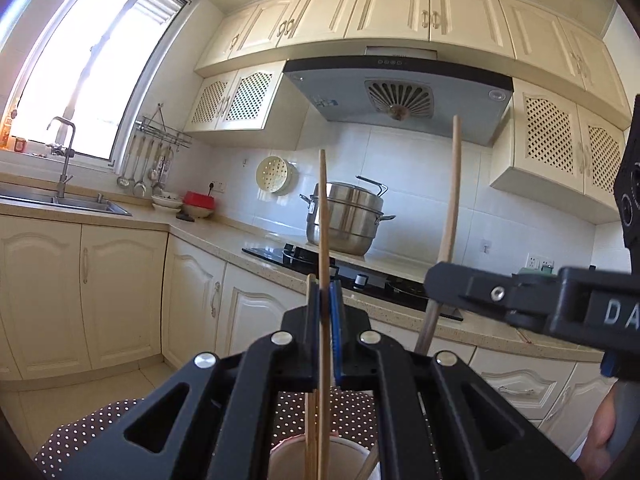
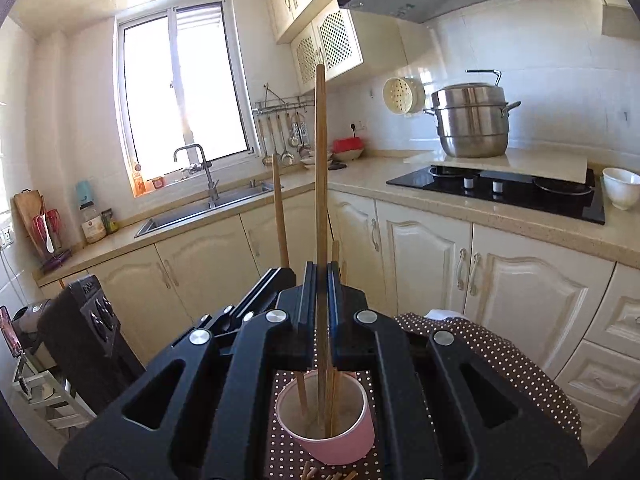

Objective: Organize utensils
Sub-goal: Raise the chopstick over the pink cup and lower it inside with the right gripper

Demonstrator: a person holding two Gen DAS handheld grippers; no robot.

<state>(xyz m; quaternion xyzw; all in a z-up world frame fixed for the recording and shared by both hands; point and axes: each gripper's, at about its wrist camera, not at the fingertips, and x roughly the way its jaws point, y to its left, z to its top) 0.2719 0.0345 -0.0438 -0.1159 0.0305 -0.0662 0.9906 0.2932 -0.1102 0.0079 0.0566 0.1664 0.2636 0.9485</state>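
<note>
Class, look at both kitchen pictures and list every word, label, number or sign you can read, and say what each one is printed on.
"DA": white letters on the side of the right gripper; the rest is cut off by the picture edge.
Sticker on the range hood: too small to read.
Marks beside the buttons on the range hood's panel: too blurred to read.
Label on the jar by the sink: too blurred to read.

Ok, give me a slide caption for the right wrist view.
Right gripper shut on an upright chopstick whose lower end sits in a pink cup on a dotted cloth.
</note>
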